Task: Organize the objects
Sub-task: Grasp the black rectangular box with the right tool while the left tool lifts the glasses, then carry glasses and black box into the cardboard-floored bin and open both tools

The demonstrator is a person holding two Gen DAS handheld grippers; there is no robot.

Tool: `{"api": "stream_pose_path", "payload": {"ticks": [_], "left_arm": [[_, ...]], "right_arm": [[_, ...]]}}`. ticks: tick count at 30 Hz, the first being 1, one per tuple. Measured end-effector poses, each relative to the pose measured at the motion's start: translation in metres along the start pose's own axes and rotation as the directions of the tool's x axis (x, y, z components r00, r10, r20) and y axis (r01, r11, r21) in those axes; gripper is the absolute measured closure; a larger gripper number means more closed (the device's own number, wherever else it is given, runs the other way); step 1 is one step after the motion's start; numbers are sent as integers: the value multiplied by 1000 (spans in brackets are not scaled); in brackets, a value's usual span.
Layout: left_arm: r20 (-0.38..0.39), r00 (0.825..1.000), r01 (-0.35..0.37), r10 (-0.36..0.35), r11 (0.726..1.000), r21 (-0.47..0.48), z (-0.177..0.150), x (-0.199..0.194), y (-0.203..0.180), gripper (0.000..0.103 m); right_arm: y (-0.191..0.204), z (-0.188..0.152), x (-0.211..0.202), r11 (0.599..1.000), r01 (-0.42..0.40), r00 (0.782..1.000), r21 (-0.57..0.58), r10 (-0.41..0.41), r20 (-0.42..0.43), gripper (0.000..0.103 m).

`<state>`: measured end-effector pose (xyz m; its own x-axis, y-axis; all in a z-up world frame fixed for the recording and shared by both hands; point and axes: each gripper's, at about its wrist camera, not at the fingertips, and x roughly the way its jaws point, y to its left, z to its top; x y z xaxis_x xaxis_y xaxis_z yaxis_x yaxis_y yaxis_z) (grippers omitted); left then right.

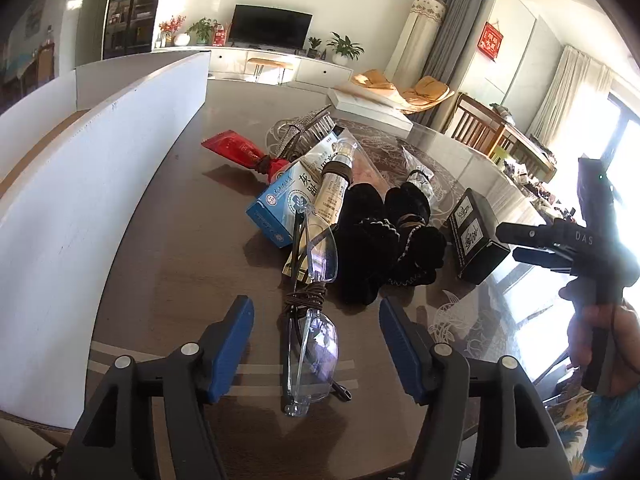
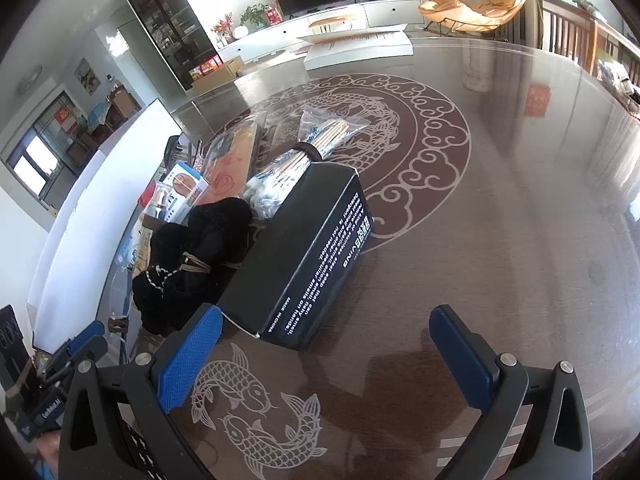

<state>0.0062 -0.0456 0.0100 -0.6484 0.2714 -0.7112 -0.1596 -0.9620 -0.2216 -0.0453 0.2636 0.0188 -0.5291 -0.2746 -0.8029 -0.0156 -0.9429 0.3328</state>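
You have a dark glass-topped table [image 2: 500, 208] with pale carp and cloud patterns. On it lie glasses [image 1: 312, 344], a black box [image 2: 304, 256], black gloves [image 1: 384, 236], a blue carton [image 1: 280, 208] and a white board [image 1: 92, 208]

The right tool [image 2: 320, 356] stands with its blue pads wide apart at the bottom of the frame, nothing between them, over two fish drawn on the desk [image 2: 520, 184]. A black box [image 2: 304, 256] lies just above its left pad, beside black gloves [image 2: 192, 256] at centre left.
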Motion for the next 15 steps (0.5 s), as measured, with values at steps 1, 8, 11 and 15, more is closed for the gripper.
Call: {"api": "stream_pose_path", "payload": {"ticks": [1, 8, 11, 15], "left_arm": [[-4, 999, -38, 38, 999, 24, 2, 5, -4, 32], [-54, 994, -90, 92, 995, 37, 1, 21, -4, 83], [13, 999, -32, 33, 999, -44, 2, -1, 11, 83], [61, 996, 70, -60, 984, -161, 0, -19, 33, 83]], "right_arm": [[3, 7, 3, 1000, -13, 1000, 17, 13, -10, 0], [23, 23, 44, 993, 82, 986, -82, -93, -140, 54], [12, 13, 24, 995, 64, 991, -79, -73, -114, 69], [-4, 3, -4, 999, -15, 994, -30, 12, -109, 69]]}}
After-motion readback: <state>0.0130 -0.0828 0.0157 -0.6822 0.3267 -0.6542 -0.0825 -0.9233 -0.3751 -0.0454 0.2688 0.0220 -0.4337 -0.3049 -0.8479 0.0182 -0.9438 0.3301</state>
